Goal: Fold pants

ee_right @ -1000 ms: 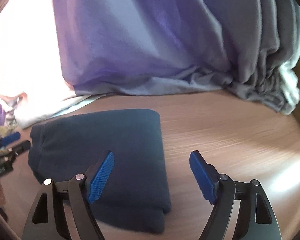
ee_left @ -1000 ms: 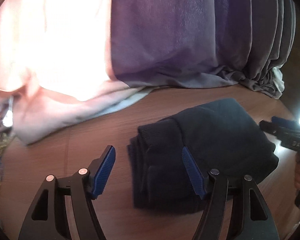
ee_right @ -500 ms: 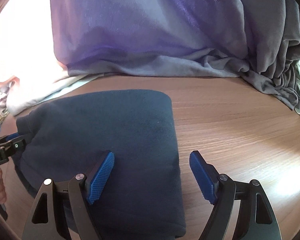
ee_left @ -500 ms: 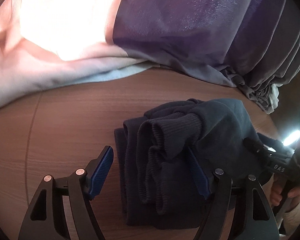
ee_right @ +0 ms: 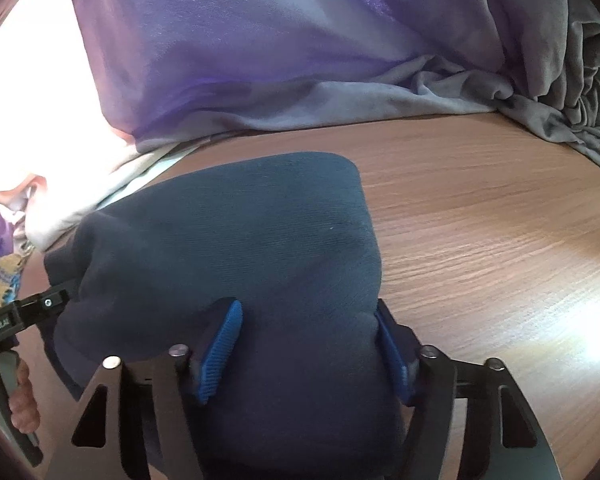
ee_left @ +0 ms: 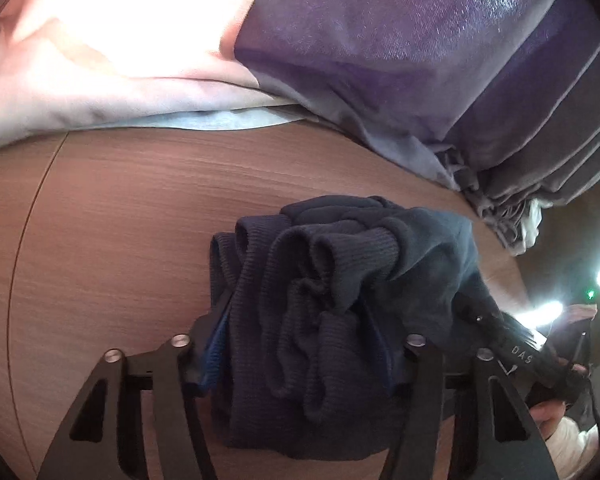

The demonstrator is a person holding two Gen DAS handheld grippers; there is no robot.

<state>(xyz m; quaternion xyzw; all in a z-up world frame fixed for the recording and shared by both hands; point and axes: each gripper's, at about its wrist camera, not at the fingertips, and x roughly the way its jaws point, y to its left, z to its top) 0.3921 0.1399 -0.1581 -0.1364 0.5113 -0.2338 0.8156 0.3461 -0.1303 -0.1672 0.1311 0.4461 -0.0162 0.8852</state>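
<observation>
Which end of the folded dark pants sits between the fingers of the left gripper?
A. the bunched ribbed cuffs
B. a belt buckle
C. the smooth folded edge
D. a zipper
A: in the left wrist view, the ribbed cuffs of the pants bunch up between the fingers of the left gripper, whose jaws are closing.

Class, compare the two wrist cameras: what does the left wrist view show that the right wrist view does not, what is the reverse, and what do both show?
Only the left wrist view shows the ribbed cuffs bunched at one end of the folded dark navy fleece pants.

Only the right wrist view shows the pants' smooth rounded folded end.

Both show the wooden table, the purple curtain, and a gripper closing around the bundle: the left gripper and the right gripper.
</observation>
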